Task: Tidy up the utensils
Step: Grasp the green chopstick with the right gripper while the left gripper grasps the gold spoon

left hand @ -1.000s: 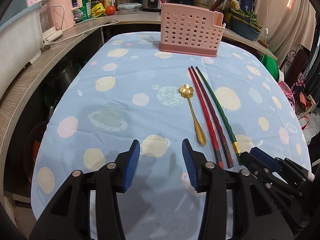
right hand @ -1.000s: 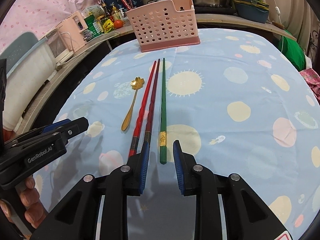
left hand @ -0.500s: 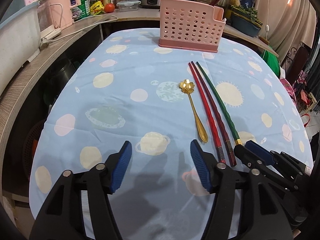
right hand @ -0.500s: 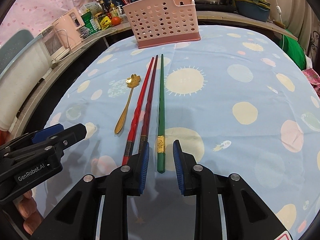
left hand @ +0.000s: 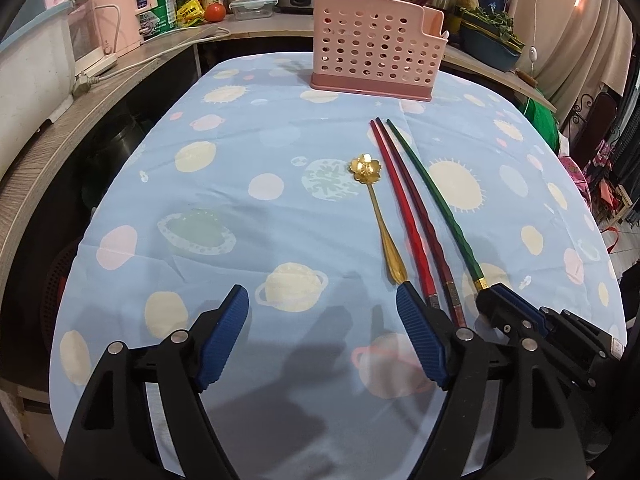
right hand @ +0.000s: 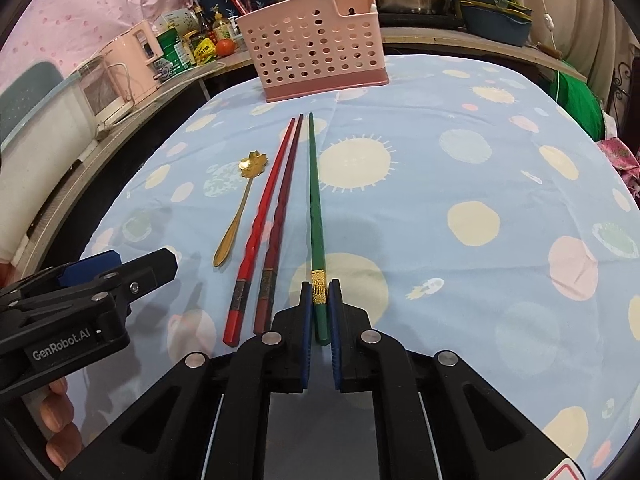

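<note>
Left gripper [left hand: 322, 330], left wrist view: jaws wide and have just been opening, nothing between them, above the blue tablecloth [left hand: 240, 232]; gold spoon [left hand: 378, 216] lies just ahead of its right finger. Right gripper [right hand: 319, 304], right wrist view: jaws have just closed on the green chopstick [right hand: 315, 216] (gold-banded end), beside the red chopstick [right hand: 262, 216] and dark red chopstick [right hand: 282, 212], which point toward the pink utensil basket [right hand: 316, 48].

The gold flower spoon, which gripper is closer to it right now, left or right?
Left. The left gripper stands open with its right finger tip just below the gold flower spoon handle; the right gripper is shut on the green chopstick, two chopsticks away.
</note>
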`<state>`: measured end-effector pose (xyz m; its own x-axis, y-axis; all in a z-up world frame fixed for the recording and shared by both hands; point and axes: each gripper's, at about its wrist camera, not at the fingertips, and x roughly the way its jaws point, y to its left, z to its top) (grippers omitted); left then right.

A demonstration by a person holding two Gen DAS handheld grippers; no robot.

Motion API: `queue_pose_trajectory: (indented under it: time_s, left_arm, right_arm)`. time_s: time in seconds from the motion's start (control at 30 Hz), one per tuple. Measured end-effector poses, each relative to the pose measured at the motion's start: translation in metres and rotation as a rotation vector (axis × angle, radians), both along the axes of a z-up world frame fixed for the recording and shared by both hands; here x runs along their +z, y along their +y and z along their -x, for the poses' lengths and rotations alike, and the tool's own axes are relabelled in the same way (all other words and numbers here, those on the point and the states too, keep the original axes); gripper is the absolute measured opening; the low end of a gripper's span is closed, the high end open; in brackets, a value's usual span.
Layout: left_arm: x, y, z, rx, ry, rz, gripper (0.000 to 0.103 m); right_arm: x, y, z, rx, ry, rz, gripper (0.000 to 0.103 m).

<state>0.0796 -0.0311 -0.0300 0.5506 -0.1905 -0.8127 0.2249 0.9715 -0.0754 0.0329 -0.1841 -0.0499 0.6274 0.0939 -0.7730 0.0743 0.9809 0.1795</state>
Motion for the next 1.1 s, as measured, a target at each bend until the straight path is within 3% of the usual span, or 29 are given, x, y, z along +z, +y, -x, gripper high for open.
queue_pose_trajectory:
  time_s: [0.37, 0.43, 0.5, 0.63, 0.83, 1.1]
  left_arm:
    - [-0.011, -0.027, -0.014, -0.041, 0.008, 0.002, 0.072]
    - [-0.014, -0.031, -0.018, -0.044, 0.012, -0.002, 0.068]
    - [-0.02, -0.033, -0.021, -0.044, 0.029, -0.005, 0.055]
    - [-0.021, -0.036, -0.021, -0.044, 0.008, -0.022, 0.05]
    - [-0.02, -0.036, -0.019, -0.057, -0.004, -0.031, 0.011]
    - [-0.013, -0.025, -0.015, -0.047, 0.012, 0.011, 0.01]
  right_arm:
    - [-0.001, -0.009, 0.008, -0.019, -0.006, -0.03, 0.007]
    - [-0.002, -0.009, 0.008, -0.02, -0.006, -0.044, 0.008]
    - [-0.002, -0.011, 0.008, -0.02, -0.007, -0.054, 0.008]
    - [-0.002, -0.011, 0.008, -0.02, -0.007, -0.055, 0.008]
    - [-0.002, -0.011, 0.008, -0.02, -0.007, -0.054, 0.008]
    - [-0.002, -0.012, 0.008, -0.02, -0.009, -0.057, 0.007]
